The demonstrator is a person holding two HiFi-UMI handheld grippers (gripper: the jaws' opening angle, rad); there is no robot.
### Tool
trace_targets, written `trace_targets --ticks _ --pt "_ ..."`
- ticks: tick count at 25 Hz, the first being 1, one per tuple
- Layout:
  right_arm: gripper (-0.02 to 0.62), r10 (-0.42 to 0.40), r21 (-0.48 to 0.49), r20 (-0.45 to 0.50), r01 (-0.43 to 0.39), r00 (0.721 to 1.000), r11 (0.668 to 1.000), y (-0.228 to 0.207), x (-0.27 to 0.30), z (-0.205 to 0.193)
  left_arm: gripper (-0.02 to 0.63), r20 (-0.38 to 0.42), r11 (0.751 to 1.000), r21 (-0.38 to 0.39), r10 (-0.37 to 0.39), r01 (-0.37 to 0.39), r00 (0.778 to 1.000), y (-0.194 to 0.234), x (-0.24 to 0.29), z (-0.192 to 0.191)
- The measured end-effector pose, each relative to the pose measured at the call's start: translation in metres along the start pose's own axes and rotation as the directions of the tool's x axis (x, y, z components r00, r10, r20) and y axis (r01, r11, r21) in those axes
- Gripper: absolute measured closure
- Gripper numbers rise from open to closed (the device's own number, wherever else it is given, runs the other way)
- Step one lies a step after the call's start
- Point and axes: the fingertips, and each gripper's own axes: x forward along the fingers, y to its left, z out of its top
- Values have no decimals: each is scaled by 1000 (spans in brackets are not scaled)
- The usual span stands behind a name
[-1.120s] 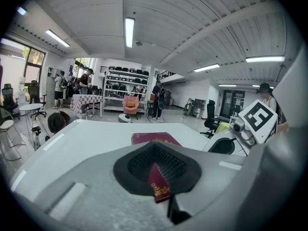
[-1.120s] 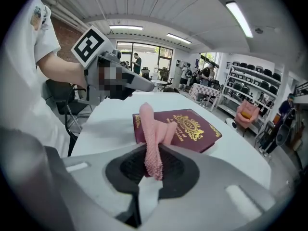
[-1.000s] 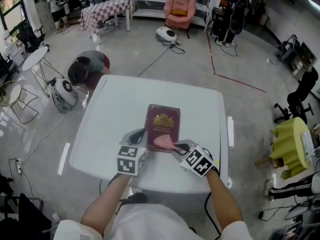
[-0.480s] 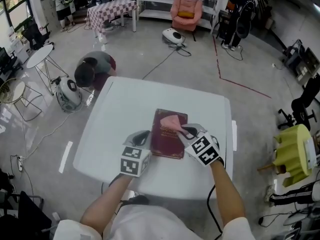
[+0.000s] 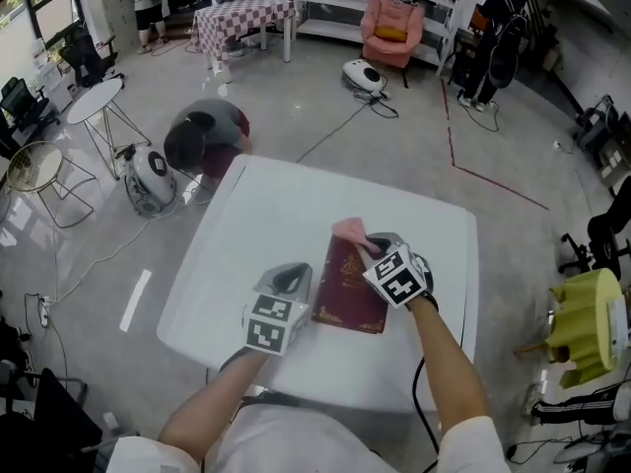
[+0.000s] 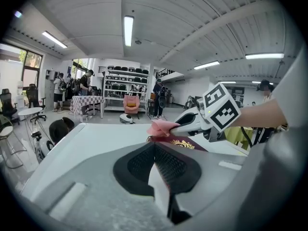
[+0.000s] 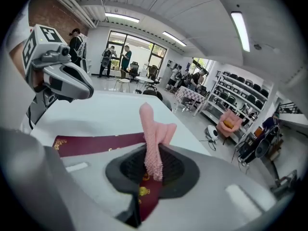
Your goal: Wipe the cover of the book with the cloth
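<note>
A maroon book (image 5: 350,292) with a gold crest lies on the white table (image 5: 266,215). My right gripper (image 5: 369,247) is shut on a pink cloth (image 5: 350,232), which rests at the book's far end. The right gripper view shows the cloth (image 7: 155,138) standing up from the shut jaws (image 7: 154,153) over the maroon cover (image 7: 96,143). My left gripper (image 5: 294,276) is shut, its tips at the book's left edge. In the left gripper view, the shut jaws (image 6: 155,146) point at the book (image 6: 185,144) and the cloth (image 6: 161,127).
A person (image 5: 204,138) crouches on the floor beyond the table's far left corner, beside a round white machine (image 5: 150,176). A small white side table (image 5: 94,100) stands further left. A yellow stool (image 5: 589,323) is at the right.
My right gripper has drawn the pink cloth along the cover from the book's near end to its far end. The left gripper has stayed by the book's left edge.
</note>
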Motion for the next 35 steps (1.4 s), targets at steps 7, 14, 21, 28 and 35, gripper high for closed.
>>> trace_targets --ticks 7,14,21,28,35 --pt "555 8 9 -35 -8 999 1000 7 14 -12 600 -21 1000 3 -14 14 1000 4 0 -11" --pt "555 46 8 -13 -46 999 999 29 -4 -17 600 -14 1000 -10 -11 11 1000 -5 -7 -14" --pt "555 114 7 9 -114 993 993 67 -30 -22 600 -4 1000 -10 -4 3 1000 -19 -18 -12" --pt "555 183 -56 18 -182 983 982 103 -56 -33 600 -3 1000 -19 12 -12 1000 -32 -22 -21" --pt "555 256 -93 34 -252 966 963 141 -82 -39 600 3 999 -32 30 -30 1000 -37 -31 -27"
